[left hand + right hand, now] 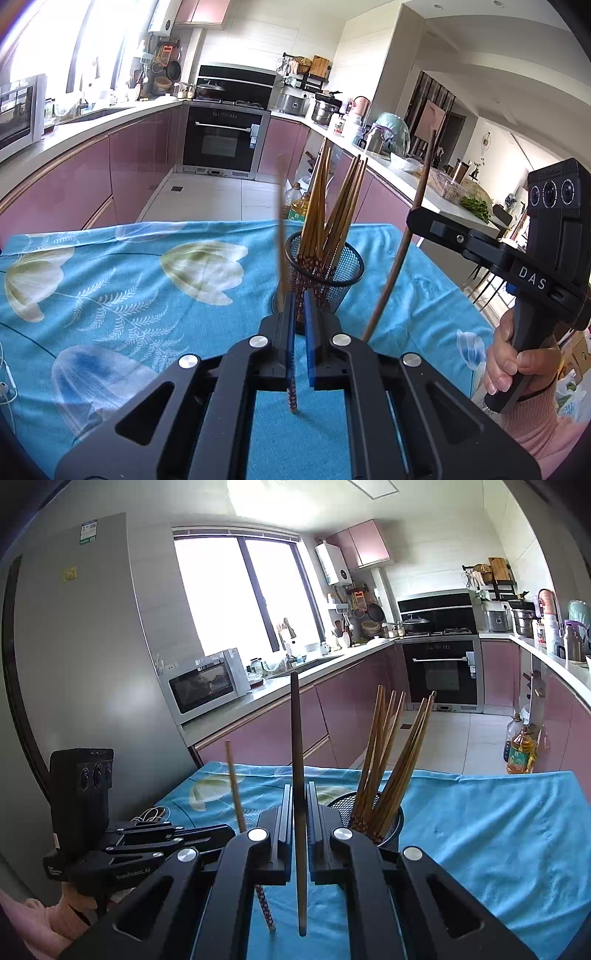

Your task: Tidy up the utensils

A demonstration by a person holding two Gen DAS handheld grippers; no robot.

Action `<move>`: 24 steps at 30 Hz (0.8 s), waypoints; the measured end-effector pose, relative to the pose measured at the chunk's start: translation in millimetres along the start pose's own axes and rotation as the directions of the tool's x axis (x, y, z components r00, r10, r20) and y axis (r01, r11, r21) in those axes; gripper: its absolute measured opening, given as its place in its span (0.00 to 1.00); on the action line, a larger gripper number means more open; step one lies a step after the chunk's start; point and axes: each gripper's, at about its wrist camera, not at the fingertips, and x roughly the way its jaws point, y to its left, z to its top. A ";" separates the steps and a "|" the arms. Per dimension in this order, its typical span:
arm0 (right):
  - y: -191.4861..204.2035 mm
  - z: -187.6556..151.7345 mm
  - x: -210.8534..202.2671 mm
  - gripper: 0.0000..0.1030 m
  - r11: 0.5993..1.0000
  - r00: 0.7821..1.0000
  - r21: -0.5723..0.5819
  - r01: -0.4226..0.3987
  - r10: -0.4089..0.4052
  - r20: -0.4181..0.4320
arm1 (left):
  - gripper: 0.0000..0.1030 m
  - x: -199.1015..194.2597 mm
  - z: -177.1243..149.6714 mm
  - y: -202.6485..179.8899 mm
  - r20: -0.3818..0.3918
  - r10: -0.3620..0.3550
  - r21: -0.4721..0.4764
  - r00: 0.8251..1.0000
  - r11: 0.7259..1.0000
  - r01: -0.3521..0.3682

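Two tongs are present, each pinching one chopstick held upright. The left tongs (300,325) clamp a light chopstick (281,236) with a patterned lower end; the right tongs (298,812) clamp a dark chopstick (296,760). One black mesh holder (343,266) stands on the blue-clothed worktop (147,280), containing roughly ten chopsticks (332,206). Only the left view shows the hand (517,362); only the right view shows the refrigerator (92,646)

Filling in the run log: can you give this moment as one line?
left gripper: shut on flower-patterned wooden chopstick | right gripper: shut on dark brown chopstick | black mesh holder: holds chopsticks | blue floral tablecloth
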 end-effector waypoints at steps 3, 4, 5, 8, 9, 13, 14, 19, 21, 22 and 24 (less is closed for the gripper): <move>-2.0 1.3 -1.8 0.05 1.000 1.000 0.001 0.001 -0.001 0.002 | 0.05 -1.7 4.4 -2.0 0.009 -0.008 0.006 1.000 1.000 0.008; -2.6 1.2 -2.1 0.05 1.000 1.000 0.001 0.002 -0.002 0.002 | 0.05 -0.9 5.1 -2.5 0.009 -0.011 0.009 1.000 1.000 0.011; -2.9 1.3 -2.2 0.05 1.000 1.000 0.002 0.003 -0.003 0.001 | 0.05 0.0 5.2 -2.8 0.008 -0.009 0.011 1.000 1.000 0.009; -4.5 -0.2 -1.1 0.05 1.000 1.000 0.005 0.004 -0.004 -0.007 | 0.05 7.0 2.9 0.2 -0.008 0.007 0.010 1.000 1.000 -0.007; -5.1 -0.8 -1.1 0.05 1.000 1.000 0.006 0.003 -0.003 -0.010 | 0.05 10.7 1.4 2.1 -0.017 0.019 0.008 1.000 1.000 -0.018; -6.2 -2.0 -0.9 0.05 1.000 1.000 0.011 0.000 0.001 -0.016 | 0.13 35.5 -6.9 12.5 -0.087 0.069 0.007 0.994 0.998 -0.068; -6.6 -2.4 -1.0 0.05 1.000 1.000 0.012 0.000 0.001 -0.016 | 0.14 43.4 -9.3 14.7 -0.106 0.080 0.010 0.991 0.997 -0.080; -8.0 -3.0 -1.4 0.05 1.000 1.000 0.015 0.000 0.001 -0.017 | 0.18 84.8 -22.5 20.0 -0.193 0.137 0.038 0.972 0.990 -0.133; -8.9 -3.6 -1.5 0.05 1.000 1.000 0.017 -0.002 0.002 -0.020 | 0.18 97.6 -27.6 18.9 -0.215 0.161 0.060 0.963 0.987 -0.151; -9.4 -4.1 -1.9 0.05 1.000 1.000 0.018 -0.001 0.001 -0.021 | 0.18 104.2 -30.7 18.7 -0.228 0.175 0.069 0.958 0.984 -0.164; -10.6 -4.9 -2.6 0.05 1.000 1.000 0.021 -0.002 0.003 -0.021 | 0.18 113.7 -35.2 19.5 -0.251 0.183 0.077 0.950 0.983 -0.169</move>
